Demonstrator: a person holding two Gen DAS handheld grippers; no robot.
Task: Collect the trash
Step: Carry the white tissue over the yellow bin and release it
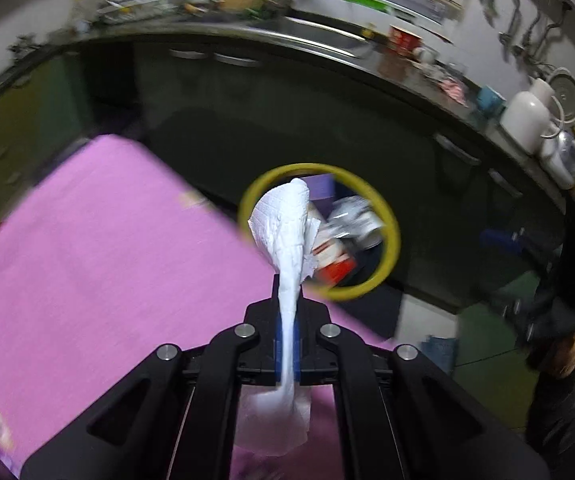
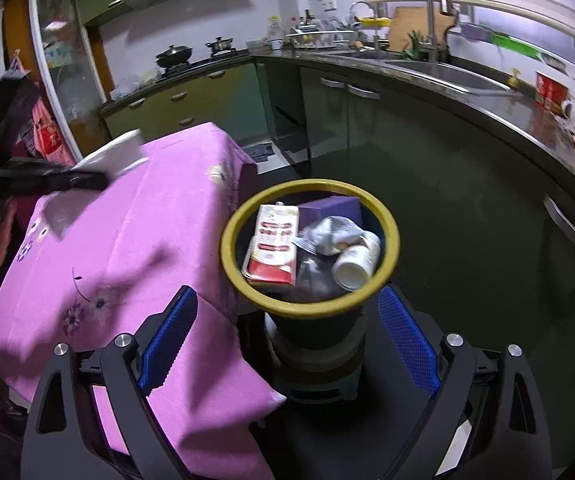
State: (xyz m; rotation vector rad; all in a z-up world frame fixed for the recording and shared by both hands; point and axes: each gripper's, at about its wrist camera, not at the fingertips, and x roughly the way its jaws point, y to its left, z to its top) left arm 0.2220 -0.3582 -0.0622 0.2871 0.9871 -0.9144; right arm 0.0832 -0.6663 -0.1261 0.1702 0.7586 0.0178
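Observation:
My left gripper [image 1: 287, 280] is shut on a white paper tissue [image 1: 283, 224], which sticks up past the fingertips and hangs below them, above the edge of the pink-clothed table [image 1: 87, 260]. Beyond it stands the yellow-rimmed trash bin [image 1: 391, 232] holding trash. In the right wrist view my right gripper [image 2: 287, 308] is open, its blue pads on either side of the bin [image 2: 311, 188], which holds a red-and-white carton [image 2: 273, 244], a purple box [image 2: 329, 208], a crumpled wrapper and a white bottle [image 2: 357, 260]. The left gripper with the tissue [image 2: 115, 156] shows at far left over the table [image 2: 127, 260].
A dark kitchen counter with a sink [image 2: 439, 72], a tap and cabinets curves behind the bin. A stove with pots [image 2: 175, 56] is at the back. A white kettle [image 1: 527, 120] and a red tin [image 1: 403, 38] sit on the counter.

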